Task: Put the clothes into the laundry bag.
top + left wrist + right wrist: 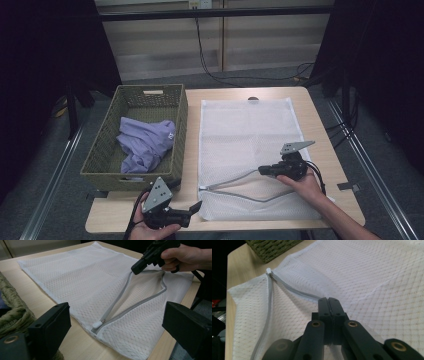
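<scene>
Clearly, the right gripper [264, 170] is seen with its jaws pressed together on the upper grey zipper edge [297, 293] of the white mesh laundry bag [250, 130], and that edge is lifted slightly off the table. In the right gripper view the two black jaws meet flush, with the mesh drawn into ridges around them. The pinch is made near the bag's right half, while the zipper pull [99, 323] is found well apart from it, at the closed end of the opening near the bag's lower left corner. From the pull, the two zipper edges are spread into a narrow wedge toward the right gripper.

The left gripper [196, 206] is held with its jaws wide apart and nothing between them, low at the front edge of the table [330, 150], just left of the bag's near corner. Through its own view, the zipper pull is seen between and beyond its open jaws, not touched.

The bag is laid flat on the right part of the wooden table. To its left, a woven green basket [105, 155] is set, and a crumpled lavender garment [145, 142] is held inside it.
</scene>
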Action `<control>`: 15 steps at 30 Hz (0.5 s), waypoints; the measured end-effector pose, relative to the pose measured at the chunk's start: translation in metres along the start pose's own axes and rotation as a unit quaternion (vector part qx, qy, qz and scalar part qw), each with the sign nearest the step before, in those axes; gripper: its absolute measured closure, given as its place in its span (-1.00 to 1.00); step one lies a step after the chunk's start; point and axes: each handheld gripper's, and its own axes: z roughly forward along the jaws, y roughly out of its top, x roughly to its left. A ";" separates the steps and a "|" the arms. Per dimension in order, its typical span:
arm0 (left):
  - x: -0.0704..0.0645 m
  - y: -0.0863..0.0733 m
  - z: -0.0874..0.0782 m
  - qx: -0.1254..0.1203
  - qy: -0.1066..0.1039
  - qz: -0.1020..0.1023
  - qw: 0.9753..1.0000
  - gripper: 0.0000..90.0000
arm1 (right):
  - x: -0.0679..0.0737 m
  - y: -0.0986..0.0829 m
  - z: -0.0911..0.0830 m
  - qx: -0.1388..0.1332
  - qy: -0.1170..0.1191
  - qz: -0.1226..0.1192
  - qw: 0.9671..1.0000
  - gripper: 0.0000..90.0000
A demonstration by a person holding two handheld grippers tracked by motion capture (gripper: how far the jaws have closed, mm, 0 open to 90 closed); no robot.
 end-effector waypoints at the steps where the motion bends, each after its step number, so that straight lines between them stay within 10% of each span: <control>1: 0.000 0.000 0.000 0.000 0.000 0.001 1.000 -0.83 | 0.000 0.001 -0.001 -0.003 0.003 0.000 1.000 0.99; 15: 0.000 0.000 -0.001 0.004 0.004 -0.003 1.000 -0.82 | 0.001 0.011 -0.011 -0.050 0.018 0.003 0.999 0.99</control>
